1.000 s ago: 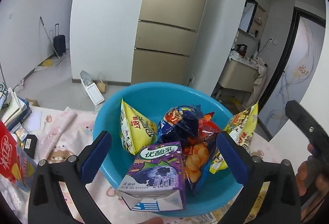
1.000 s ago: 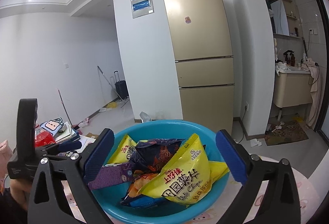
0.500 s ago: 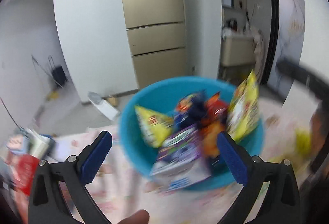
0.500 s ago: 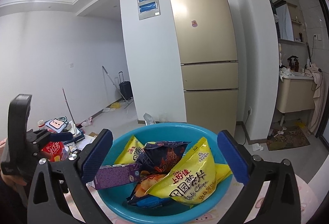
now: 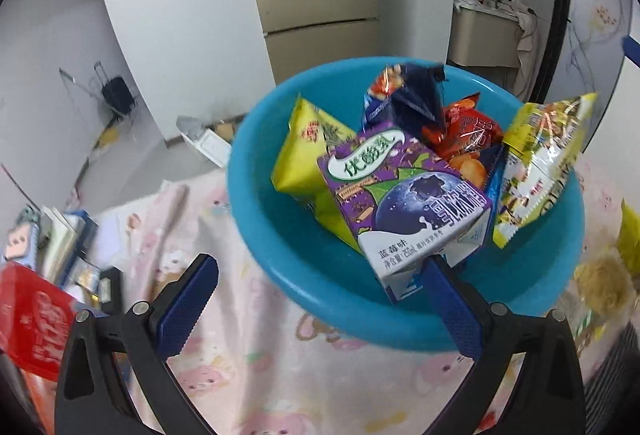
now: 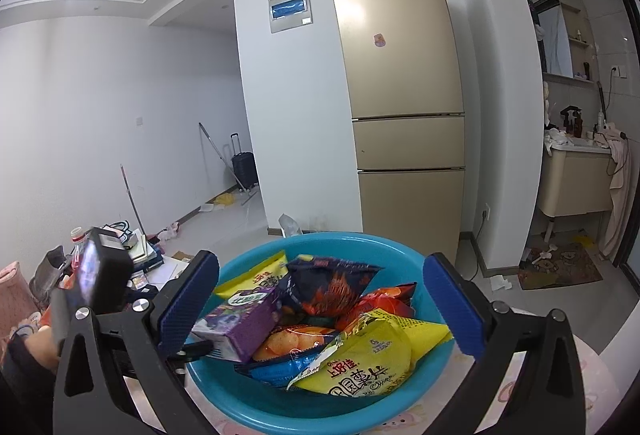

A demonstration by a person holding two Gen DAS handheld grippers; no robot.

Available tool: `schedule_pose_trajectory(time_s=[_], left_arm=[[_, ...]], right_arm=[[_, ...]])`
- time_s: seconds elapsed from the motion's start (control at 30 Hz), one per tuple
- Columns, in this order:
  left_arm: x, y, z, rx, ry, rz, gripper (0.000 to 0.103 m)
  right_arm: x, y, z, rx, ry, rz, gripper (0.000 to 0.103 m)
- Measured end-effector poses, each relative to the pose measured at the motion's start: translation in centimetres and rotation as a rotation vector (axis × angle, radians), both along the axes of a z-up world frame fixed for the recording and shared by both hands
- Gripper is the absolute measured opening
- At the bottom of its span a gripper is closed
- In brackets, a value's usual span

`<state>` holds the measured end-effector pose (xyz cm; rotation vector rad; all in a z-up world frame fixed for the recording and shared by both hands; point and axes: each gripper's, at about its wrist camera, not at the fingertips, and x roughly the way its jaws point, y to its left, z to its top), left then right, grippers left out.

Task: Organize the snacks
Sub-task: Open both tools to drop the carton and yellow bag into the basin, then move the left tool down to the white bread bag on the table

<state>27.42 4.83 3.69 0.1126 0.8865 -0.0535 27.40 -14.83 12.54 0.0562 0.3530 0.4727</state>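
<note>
A blue plastic basin (image 5: 320, 291) on the pink tablecloth holds several snacks. Among them are a purple blueberry milk carton (image 5: 404, 203), a yellow bag (image 5: 308, 155), a dark blue bag (image 5: 412, 99), a red bag (image 5: 468, 131) and a yellow chips bag (image 5: 536, 171). My left gripper (image 5: 320, 307) is open and tilted down at the basin's near wall. Its right finger (image 5: 452, 311) sits just under the carton's lower corner. My right gripper (image 6: 320, 309) is open and holds nothing. Beyond it lie the basin (image 6: 360, 237), the carton (image 6: 240, 319) and the chips bag (image 6: 360, 367).
A red snack pack (image 5: 32, 323) and stacked books (image 5: 60, 235) lie left of the basin. Another yellow pack (image 5: 628, 239) is at the right edge. The left tool's black housing (image 6: 102, 271) and a hand are at the left of the right wrist view. A gold fridge (image 6: 400, 95) stands behind.
The left gripper has dipped and rolled, so the basin now sits right of centre and closer, with the carton by its right finger. The right gripper has barely moved.
</note>
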Motion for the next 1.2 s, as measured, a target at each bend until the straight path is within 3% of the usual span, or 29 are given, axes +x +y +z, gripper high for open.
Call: schedule_pose_trajectory(time_s=[0.13, 0.3, 0.4, 0.57, 0.63, 0.77, 0.9, 1.2], left_arm=[[1.3, -0.4, -1.7, -0.043, 0.029, 0.014, 0.103], [1.9, -0.1, -3.1, -0.021, 0.066, 0.033, 0.102], [0.8, 0.7, -0.7, -0.142, -0.002, -0.012, 0.102], [-2.1, 1.7, 4.6, -0.345, -0.197, -0.077, 0.103], [-3.3, 1.6, 6.5, -0.346, -0.261, -0.069, 0.103], [-5.1, 0.2, 9.1, -0.270, -0.330, -0.076, 0.103], [-7.1, -1.9, 11.4, -0.216, -0.395, -0.084, 0.103], [-12.7, -2.6, 16.7, -0.287, -0.475, -0.067, 0.103]], right_arm=[[-0.1, 0.2, -0.1, -0.004, 0.000, 0.001, 0.102], [-0.1, 0.3, -0.1, -0.009, 0.001, 0.005, 0.102], [0.0, 0.2, 0.0, -0.007, 0.000, 0.004, 0.102], [-0.2, -0.1, 0.2, -0.003, -0.004, -0.004, 0.102], [-0.3, -0.2, 0.6, -0.001, -0.013, -0.005, 0.103], [-0.9, -0.8, 1.7, 0.044, -0.001, 0.022, 0.103], [-3.0, -1.0, 3.5, 0.052, -0.052, 0.045, 0.103], [-10.6, -2.6, 8.5, 0.023, -0.239, 0.040, 0.103]])
